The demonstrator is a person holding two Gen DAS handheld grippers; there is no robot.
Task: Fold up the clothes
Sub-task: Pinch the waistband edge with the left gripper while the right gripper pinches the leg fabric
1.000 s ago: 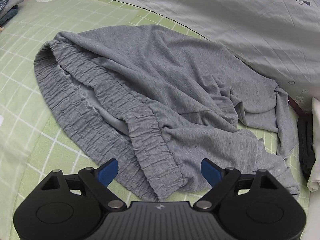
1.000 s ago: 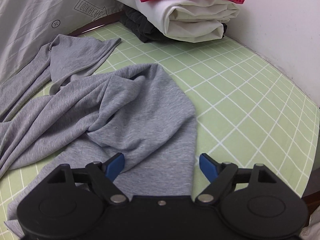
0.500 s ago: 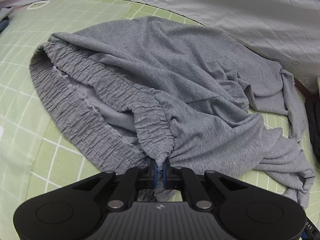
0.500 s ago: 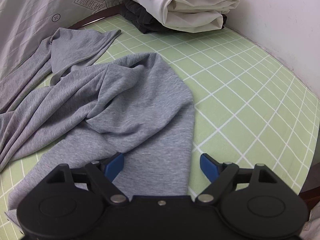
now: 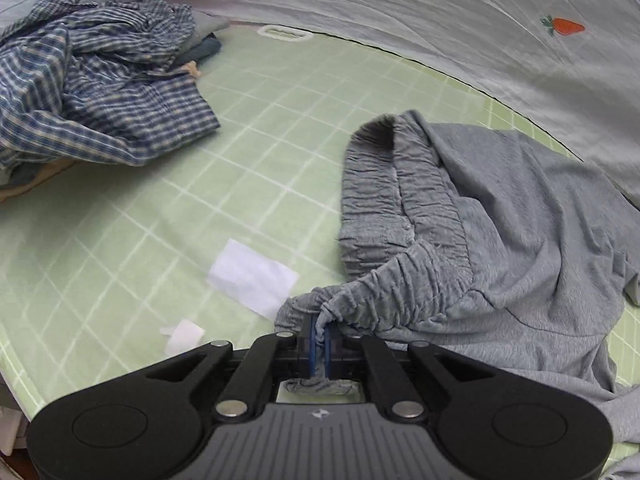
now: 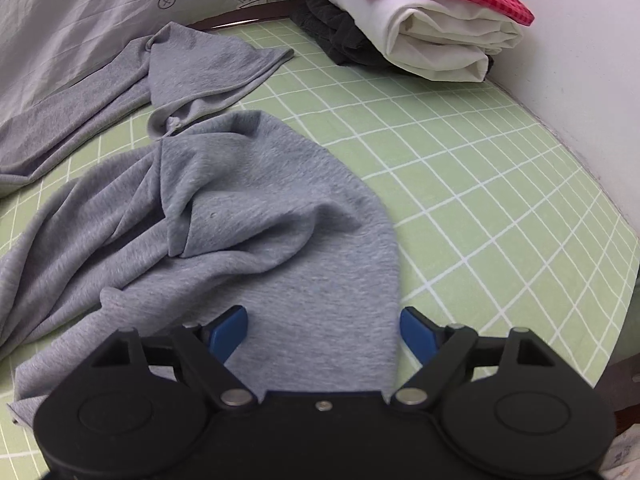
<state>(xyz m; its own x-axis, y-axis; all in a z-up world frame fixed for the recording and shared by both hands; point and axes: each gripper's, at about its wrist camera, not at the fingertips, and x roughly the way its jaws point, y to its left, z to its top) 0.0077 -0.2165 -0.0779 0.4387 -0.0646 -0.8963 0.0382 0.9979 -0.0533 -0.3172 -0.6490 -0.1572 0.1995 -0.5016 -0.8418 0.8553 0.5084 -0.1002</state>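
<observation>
Left claw (image 5: 319, 338) clamped tight on a bunched bit of the elastic waistband (image 5: 404, 216), right at lower centre of the left wrist frame. Grey sweatpants (image 6: 248, 216) sprawled over the green checked mat (image 6: 500, 184), waistband end filling the right half of the left view, legs rumpled and crossed through the left and middle of the right view. Right claw (image 6: 324, 330) spread wide apart, holding nothing, blue tips either side of a leg panel at bottom centre.

Risks from here, just guessing:

- Only a small pinch of gathered elastic in the grip, so any hard tug could pop it loose, or drag one layer and leave the waistband twisted.
- Legs tangled, one flopped over the other at upper left of the right frame. Pulling from the waist alone probably tightens those creases instead of flattening them.
- Loose white paper scrap (image 5: 254, 278) just left of the grip, easy to sweep under the fabric.
- Blue plaid shirt pile (image 5: 92, 92) at upper left and folded stack (image 6: 432, 36) at upper right, both close enough to snag on a wide swing.
</observation>
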